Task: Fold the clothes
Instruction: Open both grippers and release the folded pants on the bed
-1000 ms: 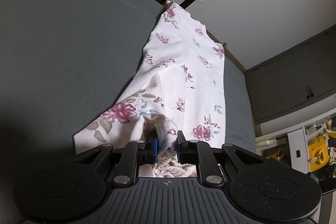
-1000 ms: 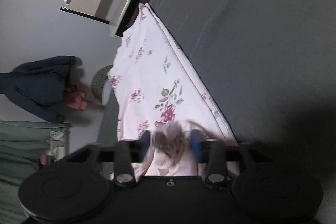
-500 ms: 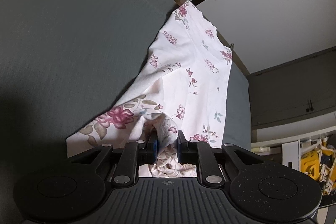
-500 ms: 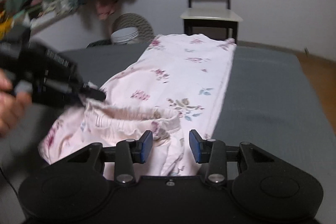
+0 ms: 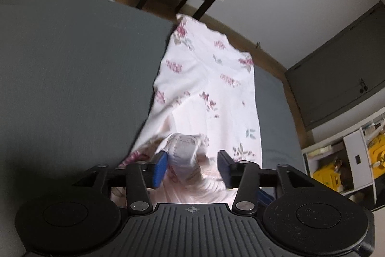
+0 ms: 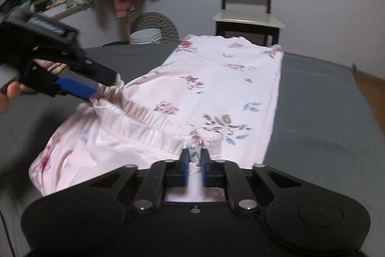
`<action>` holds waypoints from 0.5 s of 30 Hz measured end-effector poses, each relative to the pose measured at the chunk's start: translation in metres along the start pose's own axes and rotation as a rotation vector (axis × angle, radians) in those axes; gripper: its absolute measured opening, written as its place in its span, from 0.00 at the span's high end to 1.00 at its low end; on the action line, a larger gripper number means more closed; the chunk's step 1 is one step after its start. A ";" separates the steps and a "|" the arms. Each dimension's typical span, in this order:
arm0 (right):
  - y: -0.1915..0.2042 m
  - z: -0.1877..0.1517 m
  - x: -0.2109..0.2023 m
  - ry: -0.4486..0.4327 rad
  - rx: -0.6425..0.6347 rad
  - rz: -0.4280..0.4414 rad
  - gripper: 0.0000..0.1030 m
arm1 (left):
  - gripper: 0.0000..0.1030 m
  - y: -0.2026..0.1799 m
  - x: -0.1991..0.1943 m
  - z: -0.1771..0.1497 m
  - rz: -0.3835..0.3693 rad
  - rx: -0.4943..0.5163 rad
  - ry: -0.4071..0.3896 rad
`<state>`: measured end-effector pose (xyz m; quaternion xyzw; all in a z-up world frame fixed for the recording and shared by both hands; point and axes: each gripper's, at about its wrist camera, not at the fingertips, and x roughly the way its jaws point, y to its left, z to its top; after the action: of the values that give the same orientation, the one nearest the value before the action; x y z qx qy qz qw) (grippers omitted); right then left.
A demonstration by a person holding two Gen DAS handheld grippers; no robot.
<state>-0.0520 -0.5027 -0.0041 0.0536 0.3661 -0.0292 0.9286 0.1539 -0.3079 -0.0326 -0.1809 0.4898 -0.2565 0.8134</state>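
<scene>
While the floral garment (image 6: 216, 88) is lying stretched lengthwise across the grey counter (image 6: 324, 112), my right claw (image 6: 194, 160) is clenching a bunch of its elastic waistband at 6 o'clock in the right wrist view, the blue pads pressing the fabric from both sides. My left claw (image 5: 191, 166) is standing released in its own view, its pads spread wide with a puckered lump of waistband sitting between them, touching the left pad (image 5: 159, 169) and clear of the other. From the right wrist camera I am seeing that same left claw (image 6: 96, 86) at 9 o'clock, its tips at the gathered waistband edge, and I cannot tell from there whether any cloth is caught. A hand (image 6: 14, 88) is gripping its handle. The garment's far hem is reaching toward 12 o'clock, where a chair (image 6: 247, 4) is standing just beyond the counter edge.
</scene>
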 end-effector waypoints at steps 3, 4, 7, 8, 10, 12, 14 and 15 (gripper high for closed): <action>-0.011 0.001 0.000 0.002 0.076 -0.007 0.92 | 0.30 0.003 -0.012 -0.003 0.049 0.034 -0.063; -0.015 0.002 0.000 -0.001 0.101 -0.010 0.92 | 0.30 0.004 -0.017 -0.005 0.059 0.048 -0.084; -0.023 0.002 0.004 -0.004 0.172 -0.018 0.92 | 0.30 0.010 -0.033 -0.014 0.069 0.084 -0.123; -0.026 0.002 0.005 -0.008 0.195 -0.021 0.91 | 0.30 0.012 -0.038 -0.018 0.074 0.099 -0.126; -0.030 0.002 0.008 -0.014 0.242 -0.016 0.70 | 0.30 0.017 -0.046 -0.031 0.082 0.132 -0.124; -0.032 0.001 0.009 0.008 0.262 -0.014 0.47 | 0.30 0.020 -0.054 -0.046 0.087 0.177 -0.120; -0.033 0.001 0.006 0.021 0.263 -0.021 0.48 | 0.30 0.021 -0.062 -0.063 0.093 0.236 -0.122; -0.034 0.003 0.002 0.033 0.259 -0.011 0.48 | 0.30 0.020 -0.066 -0.070 0.097 0.269 -0.126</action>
<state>-0.0519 -0.5373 -0.0062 0.1717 0.3746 -0.0804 0.9076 0.0704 -0.2557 -0.0288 -0.0620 0.4072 -0.2684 0.8708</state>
